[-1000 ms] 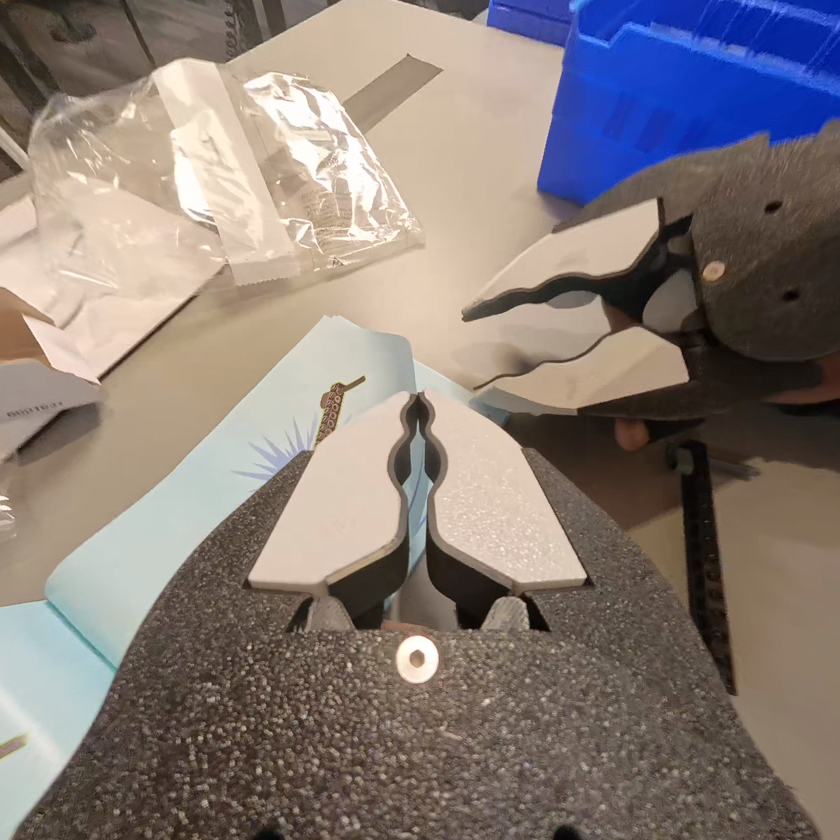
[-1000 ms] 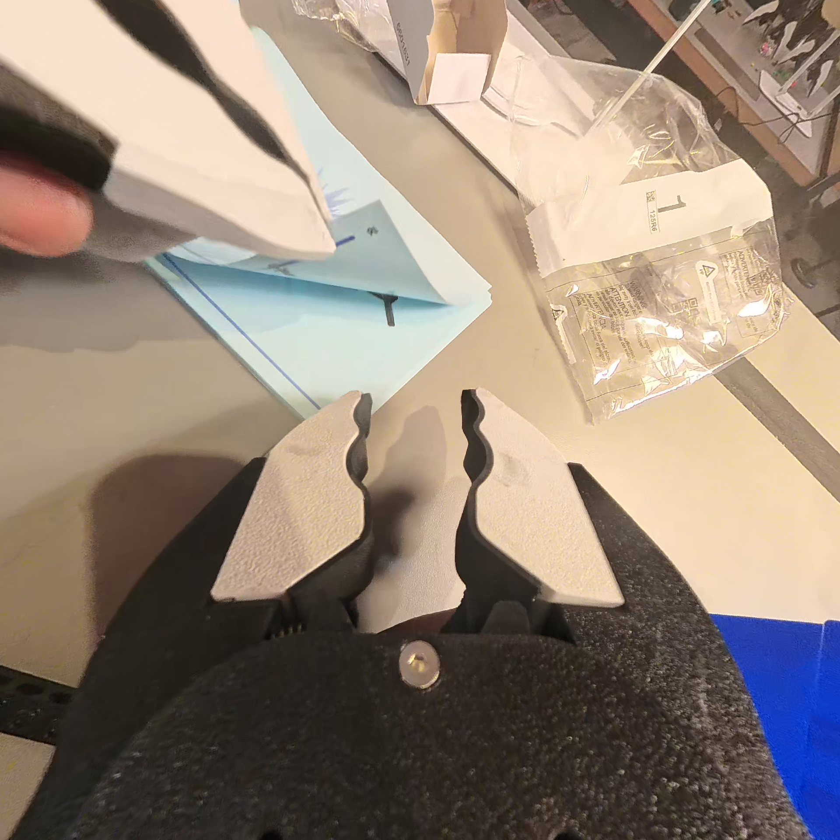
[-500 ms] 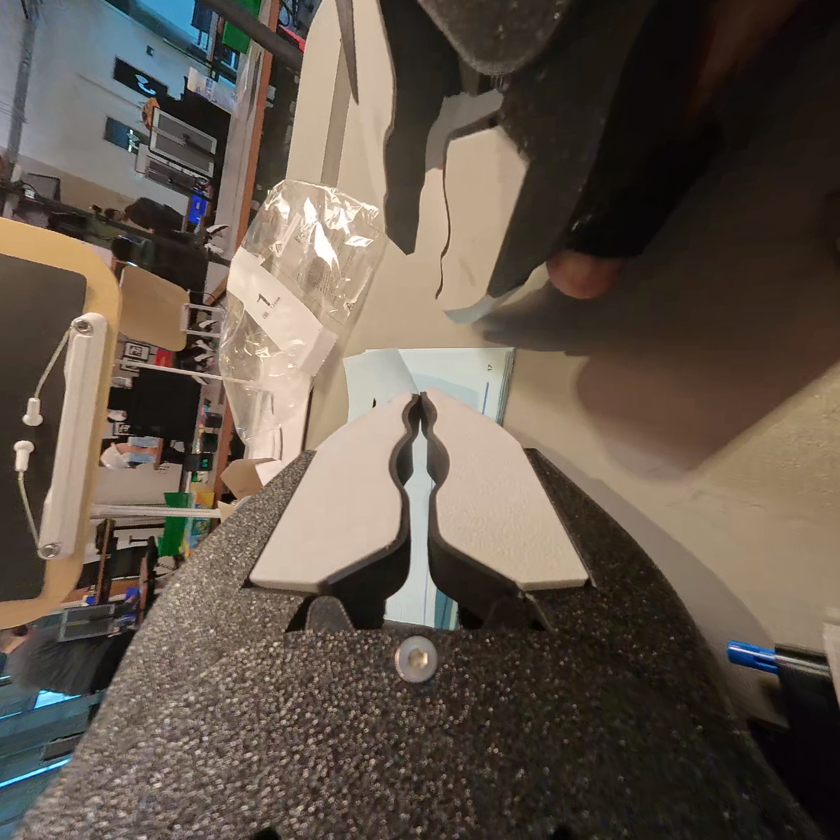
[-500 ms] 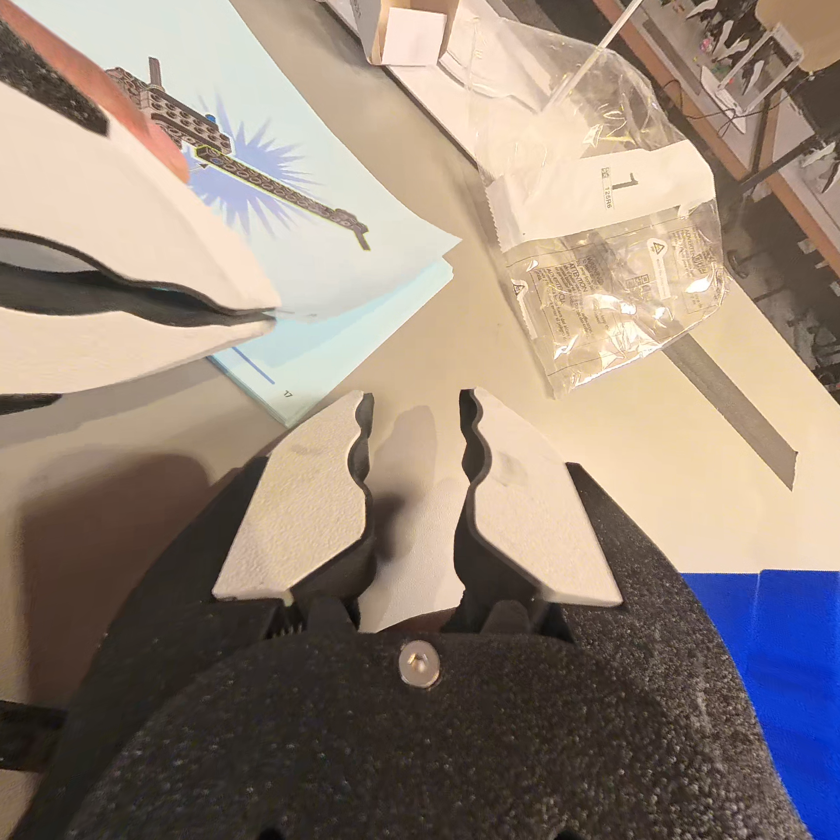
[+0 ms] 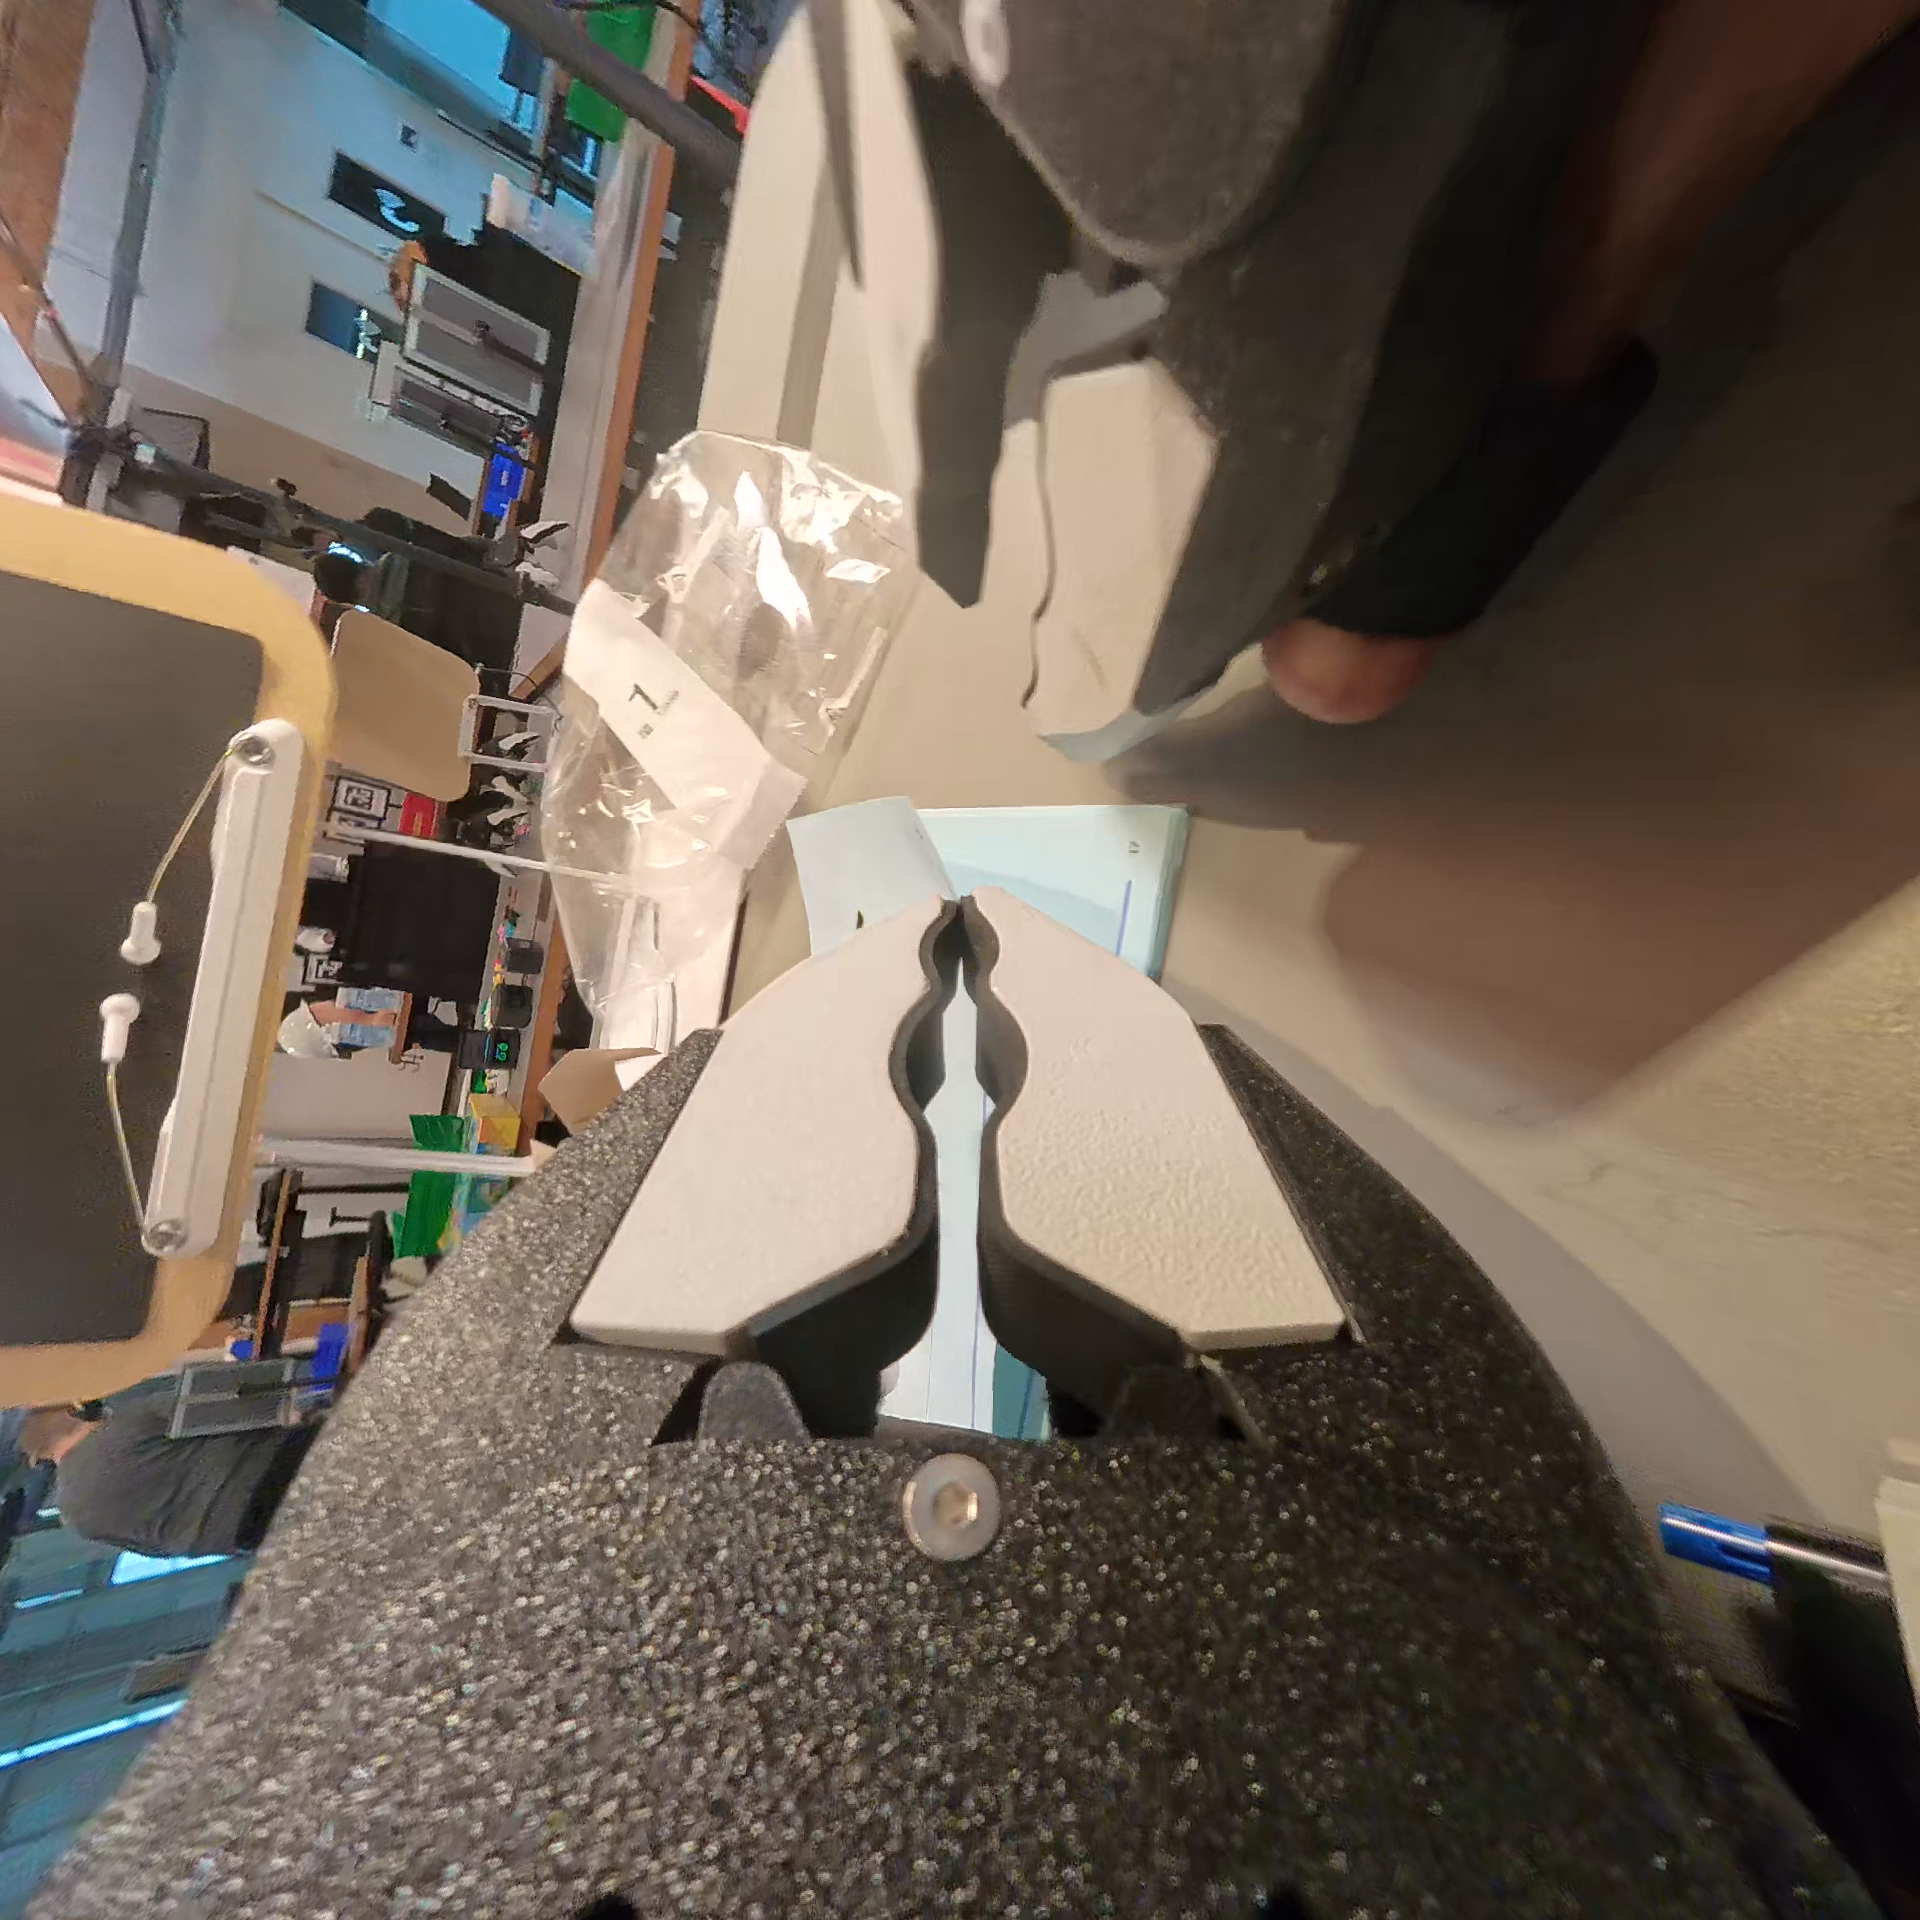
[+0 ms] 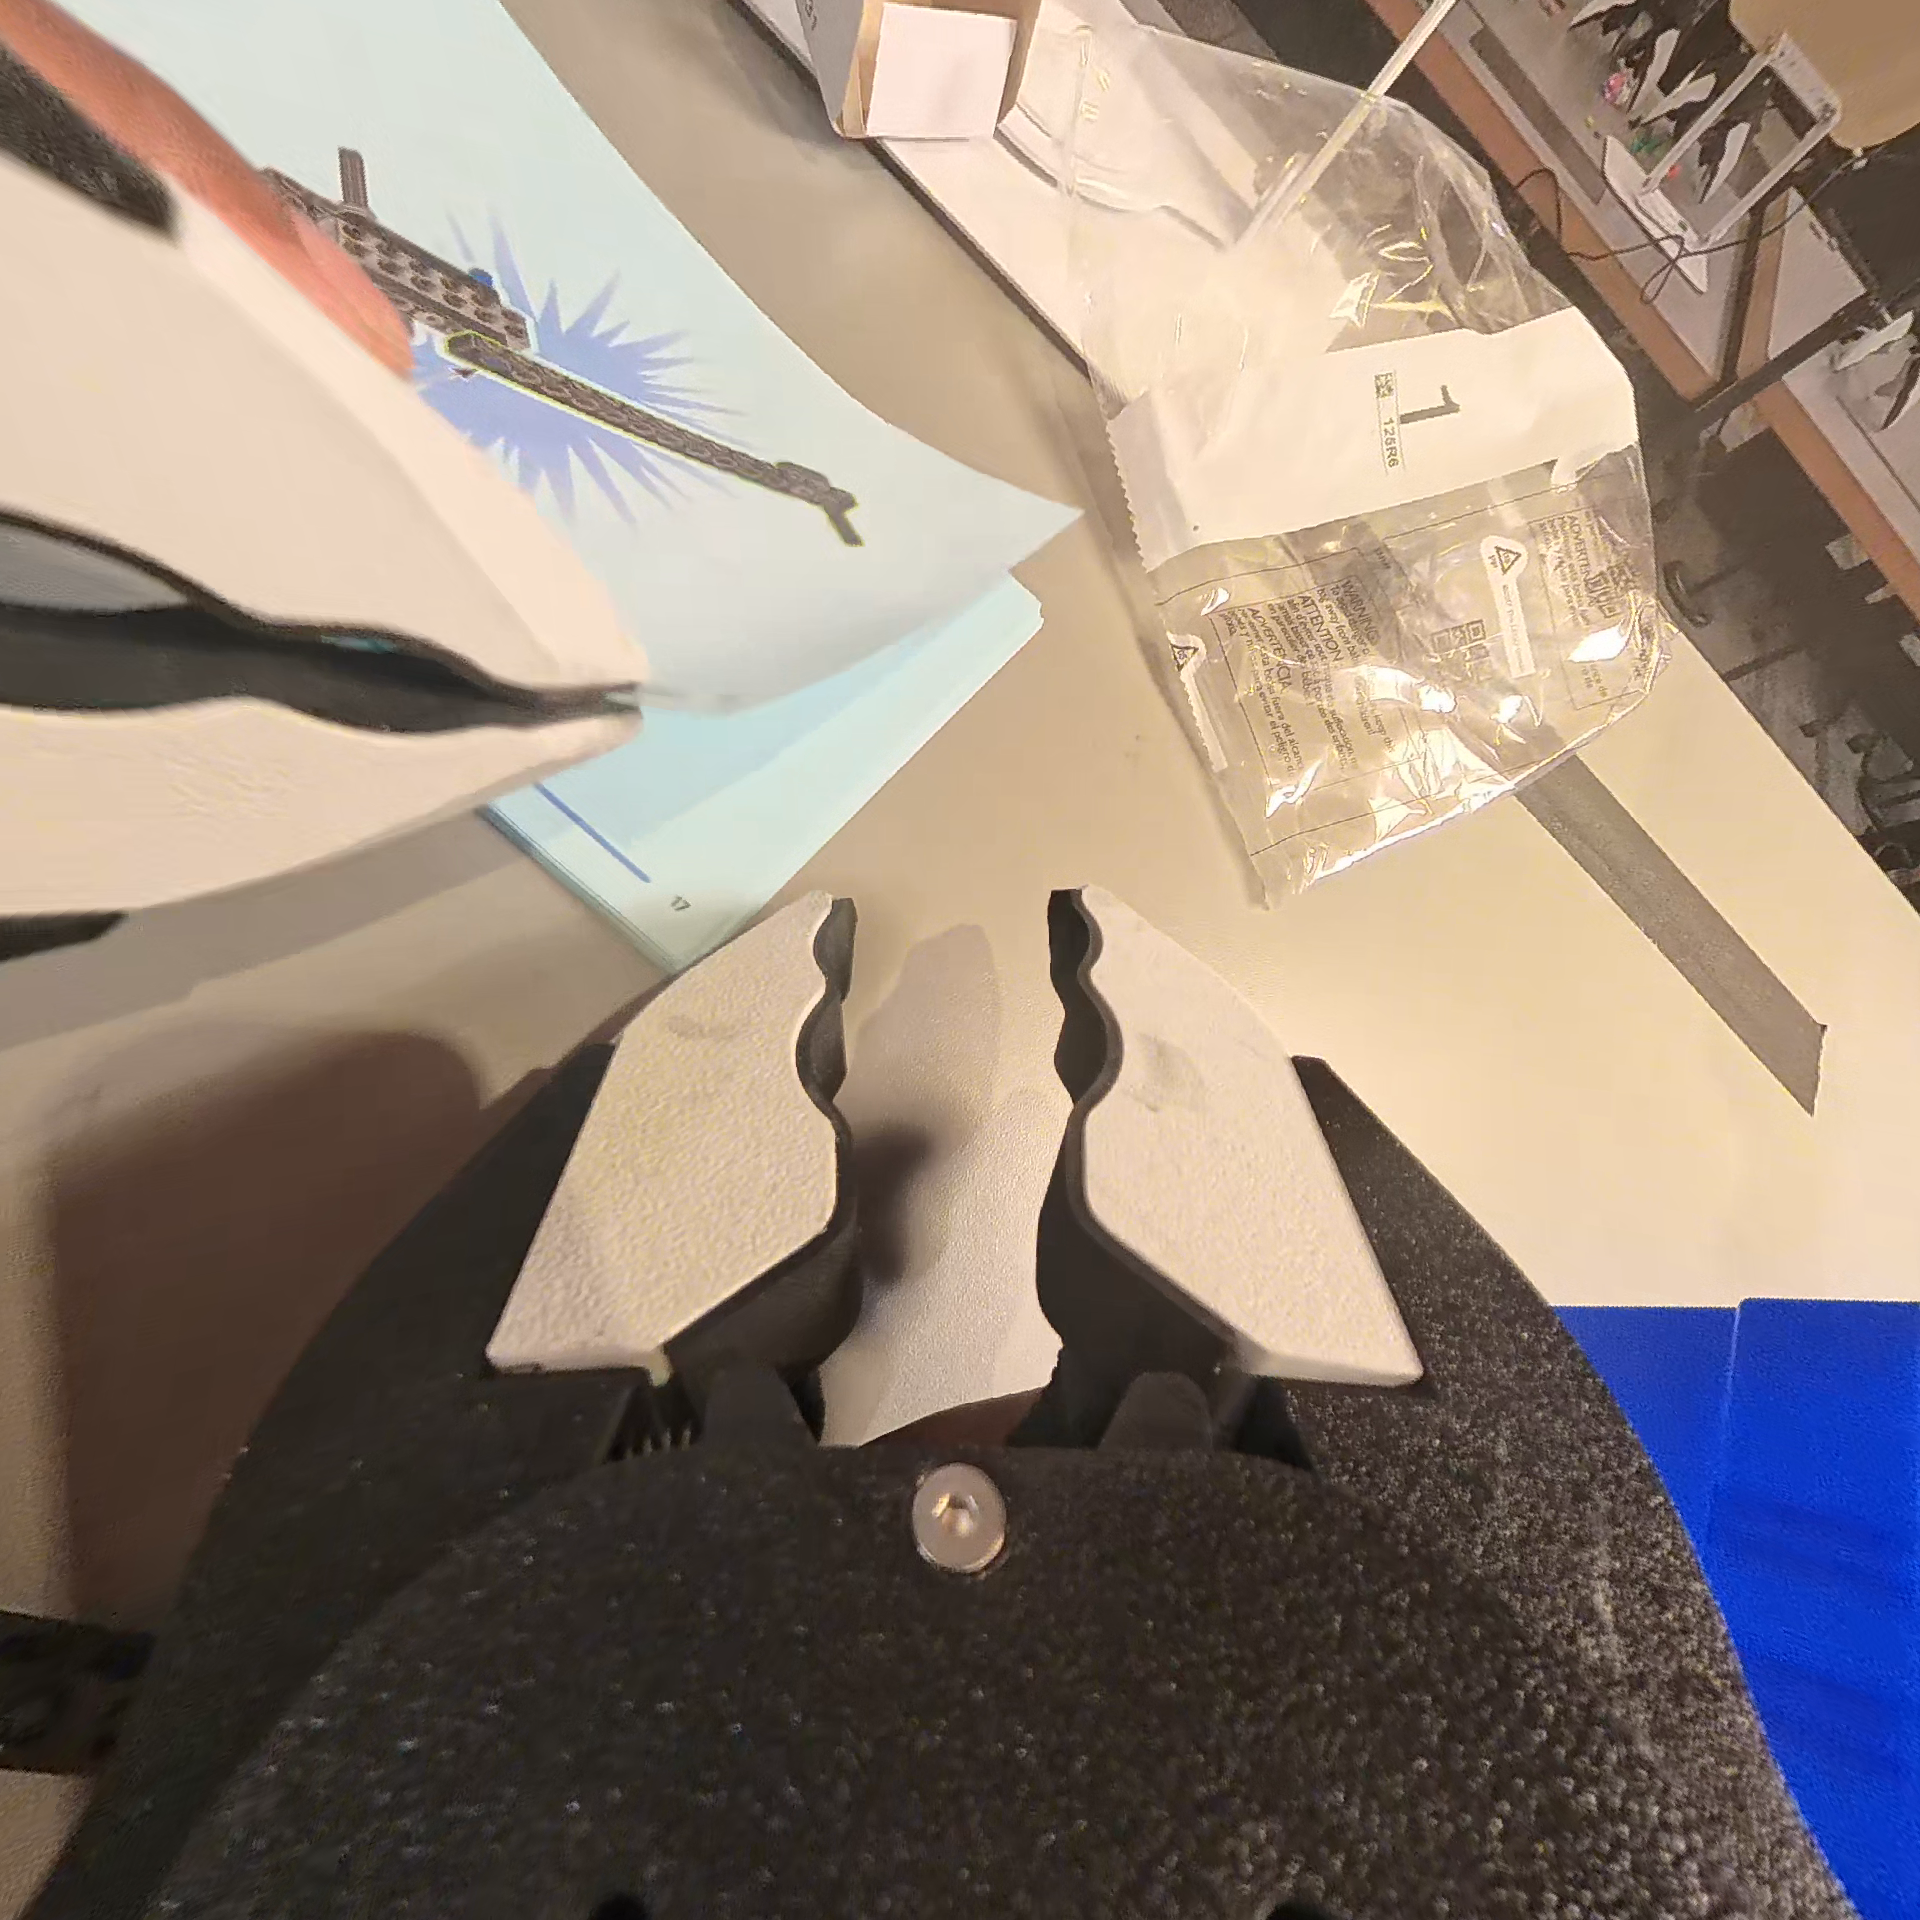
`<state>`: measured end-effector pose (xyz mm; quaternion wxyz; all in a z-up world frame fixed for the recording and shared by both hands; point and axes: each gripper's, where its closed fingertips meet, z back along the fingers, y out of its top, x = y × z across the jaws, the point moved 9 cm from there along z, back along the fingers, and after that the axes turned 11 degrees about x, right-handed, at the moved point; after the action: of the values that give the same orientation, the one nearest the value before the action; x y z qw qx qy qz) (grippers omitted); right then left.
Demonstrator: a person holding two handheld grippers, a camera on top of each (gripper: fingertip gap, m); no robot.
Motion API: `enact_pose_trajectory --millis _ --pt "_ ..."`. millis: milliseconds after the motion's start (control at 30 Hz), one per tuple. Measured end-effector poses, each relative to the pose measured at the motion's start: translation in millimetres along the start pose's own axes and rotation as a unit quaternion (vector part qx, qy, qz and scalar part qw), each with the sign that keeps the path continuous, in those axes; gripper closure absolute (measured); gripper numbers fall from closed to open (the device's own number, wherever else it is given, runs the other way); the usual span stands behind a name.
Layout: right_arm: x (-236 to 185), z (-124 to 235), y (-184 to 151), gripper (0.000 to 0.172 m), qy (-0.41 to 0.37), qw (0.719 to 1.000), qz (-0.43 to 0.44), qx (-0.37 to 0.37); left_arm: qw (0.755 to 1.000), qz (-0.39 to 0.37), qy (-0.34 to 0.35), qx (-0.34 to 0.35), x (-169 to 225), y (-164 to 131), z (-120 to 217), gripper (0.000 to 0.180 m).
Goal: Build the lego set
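**Page lifted at the corner**

Beige counter point(image 6: 1195, 1039) fills the foreground, with a workshop of benches beyond its far edge. On it lies a pale blue stapled instruction booklet point(image 6: 831, 748). The left claw point(image 6: 623, 696) is clenched on the corner of the booklet's top page point(image 6: 727, 312), which curves up off the stack, probably to turn it. The right claw point(image 6: 951, 914) hangs released just beside the booklet's near corner, nothing between its pads, seemingly waiting. To the right lies a crinkled clear plastic bag with a white label strip point(image 6: 1403, 582); a blue plastic bin point(image 6: 1818, 1558) sits near right.
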<state>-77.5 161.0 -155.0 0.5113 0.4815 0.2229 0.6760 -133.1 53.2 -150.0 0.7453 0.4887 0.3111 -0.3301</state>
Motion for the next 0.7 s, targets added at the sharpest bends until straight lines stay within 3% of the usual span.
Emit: enact_pose_trajectory --millis 167,300,500,633,700 --pt "0 0 0 0.135 -0.001 1.000 0.002 0.001 0.992 0.098 0.081 0.018 -28 1 18 0.180" --pt "-1 1 0 0.134 -0.004 1.000 0.008 0.004 0.961 0.208 0.179 0.025 -60 -17 55 0.180" --pt "-2 4 12 0.134 -0.002 1.000 -0.015 0.028 0.864 0.389 0.321 0.015 -86 -78 131 0.180" --pt "-12 5 44 0.135 0.004 0.998 0.006 0.055 0.799 0.504 0.327 -0.011 -79 -113 161 0.180" --pt "-22 -2 65 0.134 0.019 0.998 0.031 0.058 0.780 0.531 0.330 -0.029 -74 -124 170 0.180"
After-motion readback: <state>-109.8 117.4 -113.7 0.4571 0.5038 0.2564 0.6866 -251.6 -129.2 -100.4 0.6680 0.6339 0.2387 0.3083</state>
